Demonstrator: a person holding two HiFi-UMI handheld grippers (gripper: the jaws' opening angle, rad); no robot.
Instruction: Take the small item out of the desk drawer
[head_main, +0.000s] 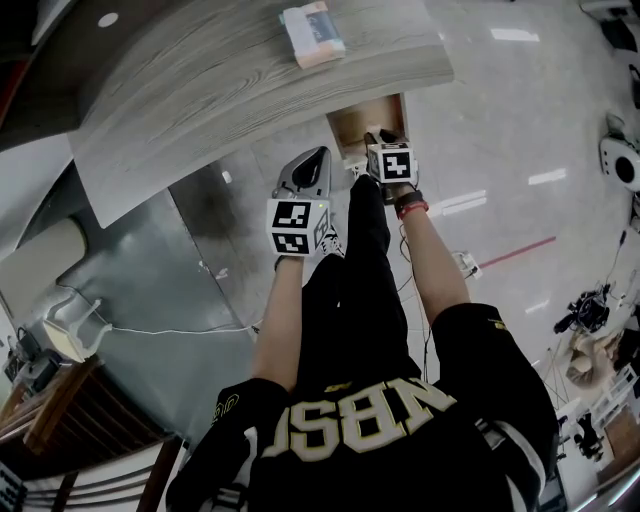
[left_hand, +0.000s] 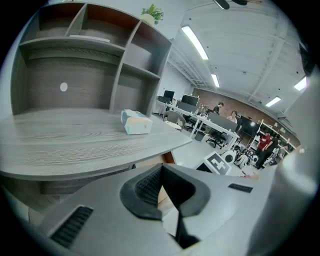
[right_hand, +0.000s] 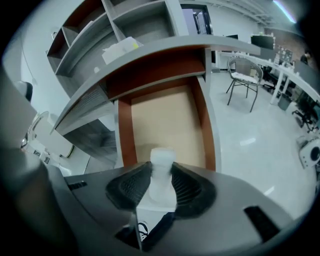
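Right tool (right_hand: 161, 174) points steeply down. Ahead of it and above its tips runs the grey wood-grain tabletop (head_main: 250, 80). Directly below the tips, the open wooden drawer (right_hand: 165, 115), with its tan floor and reddish-brown sides, juts out from under that edge. Left tool (left_hand: 161, 169) hangs beside the right one and farther from the drawer, jaws together on nothing. The small white bottle-shaped plastic item (right_hand: 162, 159) sits clamped between the right tool's ribbed pads. Its long axis runs along the jaws, its top pokes past the tips, and it seems clear of the drawer floor.
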